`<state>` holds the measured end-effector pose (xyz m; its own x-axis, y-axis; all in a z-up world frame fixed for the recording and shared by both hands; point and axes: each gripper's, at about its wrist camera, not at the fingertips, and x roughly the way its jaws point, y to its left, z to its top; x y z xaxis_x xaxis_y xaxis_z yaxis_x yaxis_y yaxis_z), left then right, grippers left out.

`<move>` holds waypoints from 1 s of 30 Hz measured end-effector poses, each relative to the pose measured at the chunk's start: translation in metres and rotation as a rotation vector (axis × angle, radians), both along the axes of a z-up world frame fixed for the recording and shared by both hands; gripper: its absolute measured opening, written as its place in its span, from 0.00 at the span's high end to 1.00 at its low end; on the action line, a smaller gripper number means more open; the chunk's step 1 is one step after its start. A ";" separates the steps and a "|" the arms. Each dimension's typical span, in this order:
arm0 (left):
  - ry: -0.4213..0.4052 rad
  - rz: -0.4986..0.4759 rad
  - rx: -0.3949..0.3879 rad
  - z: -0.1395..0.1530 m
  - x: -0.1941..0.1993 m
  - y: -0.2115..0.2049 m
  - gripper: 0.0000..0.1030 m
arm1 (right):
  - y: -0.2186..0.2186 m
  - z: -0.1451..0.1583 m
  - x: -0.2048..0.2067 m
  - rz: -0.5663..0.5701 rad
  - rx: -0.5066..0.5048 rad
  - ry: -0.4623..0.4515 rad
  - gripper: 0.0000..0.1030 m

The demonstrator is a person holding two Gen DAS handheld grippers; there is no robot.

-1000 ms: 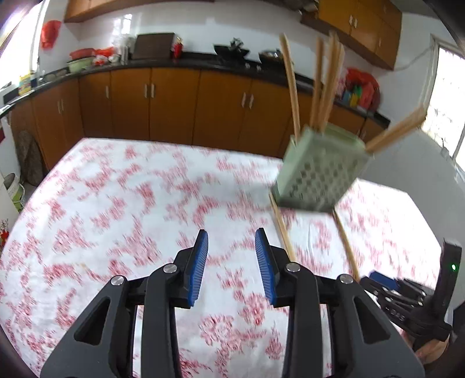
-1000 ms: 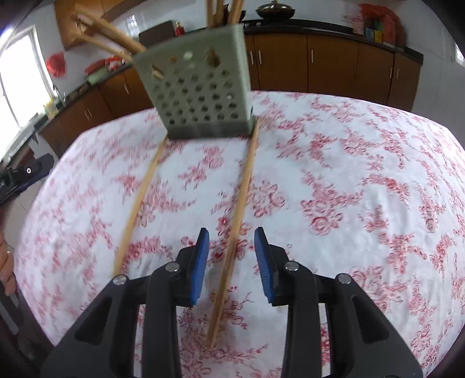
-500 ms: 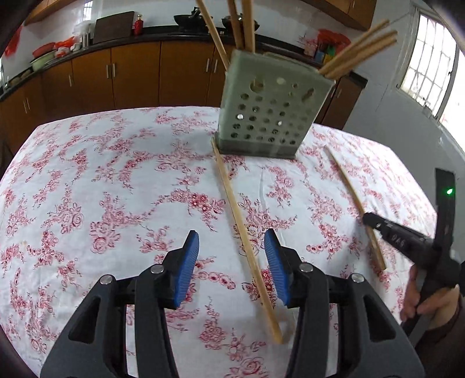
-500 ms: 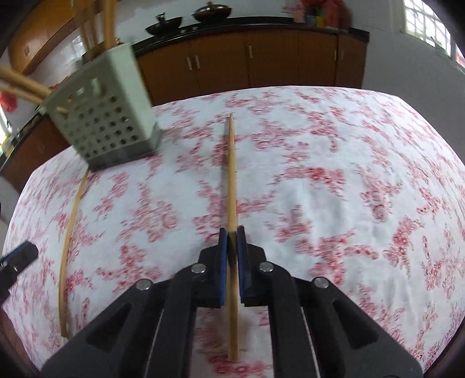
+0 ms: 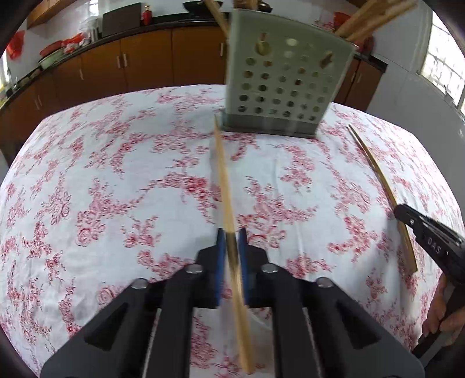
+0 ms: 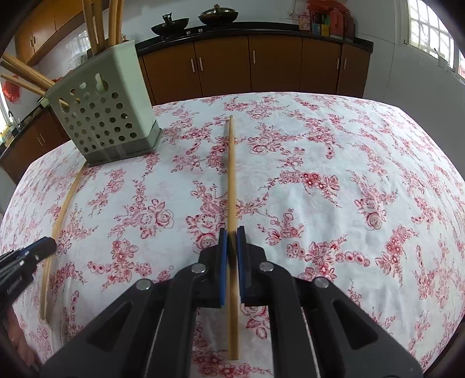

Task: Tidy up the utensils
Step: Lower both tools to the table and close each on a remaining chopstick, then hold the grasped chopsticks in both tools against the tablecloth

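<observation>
Bamboo chopsticks lay one under each hand-held gripper on the counter (image 6: pixel 334 151), which was spread with a white cloth printed in red flowers. The left hand-held gripper (image 5: pixel 231 237) was clenched on the left chopstick (image 5: pixel 223 180); its jaws had just been closing, and the stick now sat between the blue pads. That chopstick's far tip ended just beside the base of the holder (image 5: pixel 284 78), a pale green perforated box standing on the cloth with more chopsticks (image 6: pixel 100 26) leaning out of its top. The right hand-held gripper (image 6: pixel 231 237) was likewise clenched, grasping the right chopstick (image 6: pixel 231 174) near its nearer end, the stick running straight ahead over the cloth, its far tip well apart from the holder. In the left wrist view the right tool showed at the right edge, with fingers (image 5: pixel 441 314) wrapped on its handle. Brown cabinets (image 6: pixel 276 64) under a dark worktop lined the wall behind, with two dark pots (image 6: pixel 194 20) set on top.
</observation>
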<state>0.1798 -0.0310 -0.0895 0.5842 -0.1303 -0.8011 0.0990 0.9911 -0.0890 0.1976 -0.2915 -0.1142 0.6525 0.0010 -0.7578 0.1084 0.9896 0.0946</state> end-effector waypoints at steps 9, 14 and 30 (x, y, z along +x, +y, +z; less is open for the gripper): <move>-0.003 0.176 0.039 -0.001 0.026 0.079 0.92 | 0.014 0.000 0.020 0.067 -0.040 -0.004 0.92; -0.016 0.198 0.038 -0.003 0.033 0.102 0.92 | 0.009 0.001 0.034 0.062 -0.058 -0.003 0.92; -0.054 0.185 0.050 -0.004 0.028 0.104 0.90 | 0.002 0.001 0.038 0.051 -0.029 -0.004 0.92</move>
